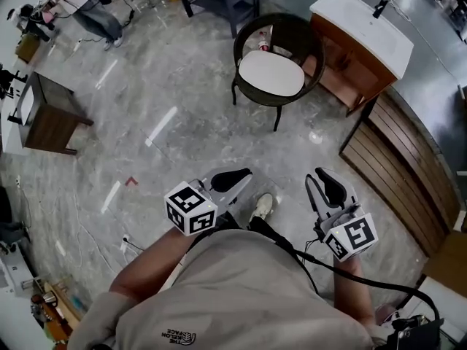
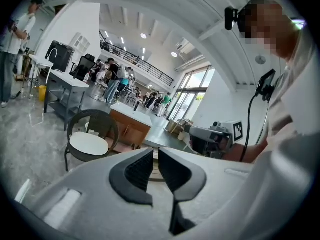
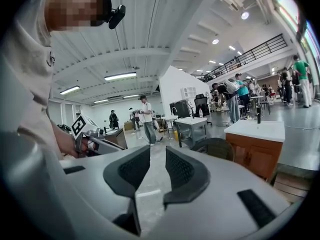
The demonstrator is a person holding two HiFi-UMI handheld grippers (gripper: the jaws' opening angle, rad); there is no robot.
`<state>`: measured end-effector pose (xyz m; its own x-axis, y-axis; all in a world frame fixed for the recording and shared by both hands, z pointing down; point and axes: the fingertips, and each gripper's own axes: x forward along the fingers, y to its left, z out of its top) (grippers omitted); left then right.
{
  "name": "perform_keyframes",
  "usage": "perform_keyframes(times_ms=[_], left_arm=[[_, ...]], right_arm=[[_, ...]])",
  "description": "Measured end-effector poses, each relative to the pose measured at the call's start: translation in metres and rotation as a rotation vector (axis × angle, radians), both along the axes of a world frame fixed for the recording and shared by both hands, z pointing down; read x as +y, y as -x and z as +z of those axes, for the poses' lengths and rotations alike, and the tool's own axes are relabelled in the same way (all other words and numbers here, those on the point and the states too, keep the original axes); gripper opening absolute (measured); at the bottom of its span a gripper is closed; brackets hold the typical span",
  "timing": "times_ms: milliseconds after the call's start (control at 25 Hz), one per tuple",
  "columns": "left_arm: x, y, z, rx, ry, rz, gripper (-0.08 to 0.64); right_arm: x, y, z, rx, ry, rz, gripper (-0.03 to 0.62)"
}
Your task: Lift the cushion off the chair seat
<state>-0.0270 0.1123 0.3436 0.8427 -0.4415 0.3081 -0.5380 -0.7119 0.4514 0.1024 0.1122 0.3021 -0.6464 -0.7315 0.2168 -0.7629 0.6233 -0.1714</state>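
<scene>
L tongs [image 1: 232,179], R tongs [image 1: 325,185] well short of cushion [image 1: 271,74].

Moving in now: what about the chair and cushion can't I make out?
Head view: cushion underside and any ties, hidden, too small.
Right gripper view: cushion hidden behind right gripper; only chair back shows.
Left gripper view: chair legs partly behind left gripper.

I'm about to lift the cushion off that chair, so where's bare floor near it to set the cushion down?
The widest bare floor lies left of the chair in the head view, between it and the small dark table. Floor in front of the chair is also free. Right is crowded: wooden cabinet and slatted panel.
</scene>
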Motion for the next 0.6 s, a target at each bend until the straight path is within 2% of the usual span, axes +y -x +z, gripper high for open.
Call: perform_keyframes(times_ms=[80, 240, 440, 600], left_arm=[[-0.022, -0.009, 0.004, 0.005, 0.017, -0.004, 0.017], [-0.062, -0.02, 0.023, 0.078, 0.126, -0.019, 0.052], [-0.128, -0.021, 0.074, 0.12, 0.243, -0.04, 0.069], [-0.197, -0.021, 0.128, 0.128, 0.319, -0.037, 0.079]], right_arm=[[-0.017, -0.007, 0.002, -0.008, 0.01, -0.002, 0.098], [-0.046, -0.013, 0.006, -0.018, 0.025, 0.008, 0.098], [-0.088, -0.02, 0.018, -0.008, 0.051, 0.056, 0.098], [-0.136, -0.036, 0.027, 0.011, 0.076, 0.131, 0.097]])
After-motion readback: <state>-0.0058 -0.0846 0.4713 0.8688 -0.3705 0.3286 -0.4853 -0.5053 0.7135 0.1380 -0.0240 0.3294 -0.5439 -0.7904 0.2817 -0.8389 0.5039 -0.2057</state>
